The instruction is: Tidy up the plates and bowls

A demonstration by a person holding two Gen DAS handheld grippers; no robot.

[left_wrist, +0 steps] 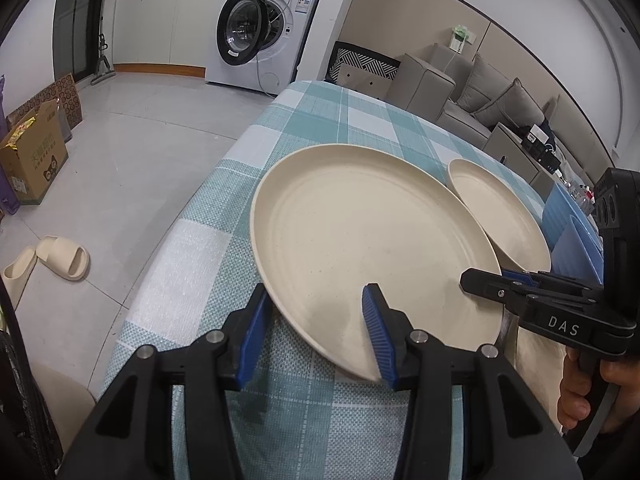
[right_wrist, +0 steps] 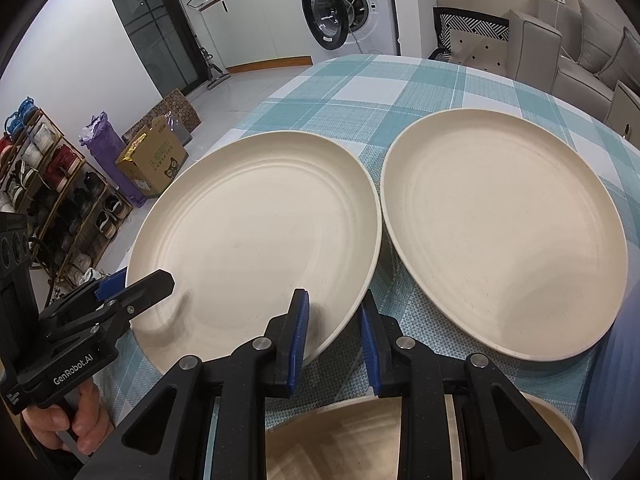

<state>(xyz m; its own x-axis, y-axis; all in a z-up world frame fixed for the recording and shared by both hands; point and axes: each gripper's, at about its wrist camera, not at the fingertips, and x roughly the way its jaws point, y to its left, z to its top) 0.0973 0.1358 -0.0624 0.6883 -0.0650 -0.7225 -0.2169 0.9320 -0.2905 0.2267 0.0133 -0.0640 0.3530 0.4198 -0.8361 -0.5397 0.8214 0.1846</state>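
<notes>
Below, bowl (right_wrist: 348,436) cut off, perhaps stacked

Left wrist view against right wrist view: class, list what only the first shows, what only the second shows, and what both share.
Only the left wrist view: a pair of slippers on the floor and a blue rack beyond the plates.

Only the right wrist view: a shoe rack, a purple bag and a bowl under the right gripper.

Both: two cream plates on the checked tablecloth, both grippers at the near plate, the washing machine, the sofa.
</notes>
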